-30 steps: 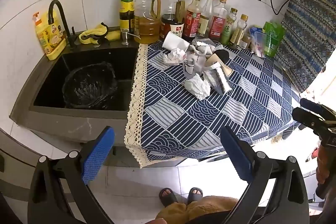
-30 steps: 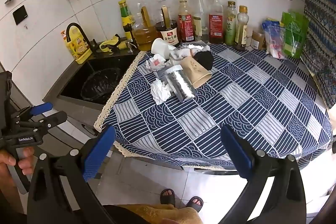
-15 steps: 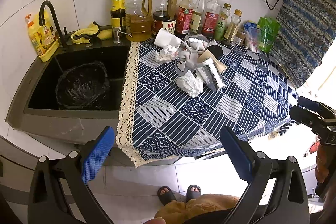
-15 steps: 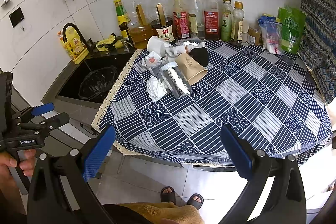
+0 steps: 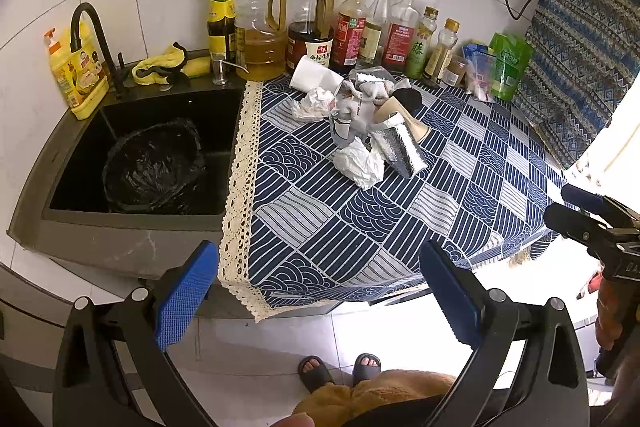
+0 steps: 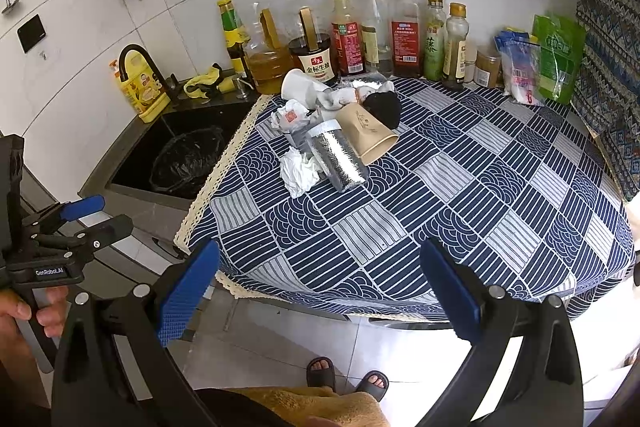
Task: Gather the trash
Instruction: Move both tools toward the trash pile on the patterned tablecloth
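A heap of trash lies on the blue patterned tablecloth: crumpled white paper, a silver foil cup, a tan paper cup, a white cup and a black ball. A bin lined with a black bag stands in the sink. My left gripper is open and empty, in front of the counter edge. My right gripper is open and empty, in front of the table edge. Both are well short of the trash.
A row of sauce and oil bottles stands along the tiled wall behind the trash. A black faucet and yellow soap bottle stand at the sink's left. Plastic bags lie at the back right. My sandalled feet are below.
Both grippers have drifted a little; the table and sink shifted slightly in view. Both stay open and empty. The trash has not moved.
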Motion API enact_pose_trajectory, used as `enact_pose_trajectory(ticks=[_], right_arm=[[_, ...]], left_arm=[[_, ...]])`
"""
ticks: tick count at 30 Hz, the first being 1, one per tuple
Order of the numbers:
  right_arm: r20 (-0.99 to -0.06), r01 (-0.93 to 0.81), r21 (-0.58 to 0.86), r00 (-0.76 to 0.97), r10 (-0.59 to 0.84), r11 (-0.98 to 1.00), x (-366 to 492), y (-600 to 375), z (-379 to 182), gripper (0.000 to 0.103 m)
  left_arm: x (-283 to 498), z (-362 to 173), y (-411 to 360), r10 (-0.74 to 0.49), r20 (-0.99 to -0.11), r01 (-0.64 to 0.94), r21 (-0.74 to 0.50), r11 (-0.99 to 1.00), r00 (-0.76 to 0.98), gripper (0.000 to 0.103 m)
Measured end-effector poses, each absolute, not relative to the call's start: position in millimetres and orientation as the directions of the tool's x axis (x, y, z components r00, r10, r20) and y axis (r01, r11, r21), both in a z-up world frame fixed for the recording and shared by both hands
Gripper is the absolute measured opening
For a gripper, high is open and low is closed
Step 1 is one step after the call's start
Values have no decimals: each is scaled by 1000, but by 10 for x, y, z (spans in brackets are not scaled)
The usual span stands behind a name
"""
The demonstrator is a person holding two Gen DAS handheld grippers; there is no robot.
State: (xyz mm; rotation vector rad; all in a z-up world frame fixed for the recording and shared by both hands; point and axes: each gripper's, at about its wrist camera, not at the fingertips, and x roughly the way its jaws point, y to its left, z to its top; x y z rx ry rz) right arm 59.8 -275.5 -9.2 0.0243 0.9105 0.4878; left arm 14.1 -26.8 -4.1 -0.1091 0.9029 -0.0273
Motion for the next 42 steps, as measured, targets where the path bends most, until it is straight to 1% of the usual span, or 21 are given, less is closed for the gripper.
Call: enact_pose_trajectory(ticks=[14,27,36,42], right_arm=[[-753,-374,216,524,397,902,594,-2718,-95,99],[-766,-344,206,526,370,916,532,-2650,-117,99],[-777,-351,212,505,376,912,685,-2639,-135,99],[-781,-382,228,478,402,896,904,-2658,-180,99]], left_arm=[[174,-57,-218,-91,-784,14,-104,994,614,97],[216,-107,-104,-139,-791,47,-139,989,596,97],[310,-94,-121,-143,-798,48,-141,989,586,97],[537,-146,-194,-123,-807,20,-137,990,577,97]])
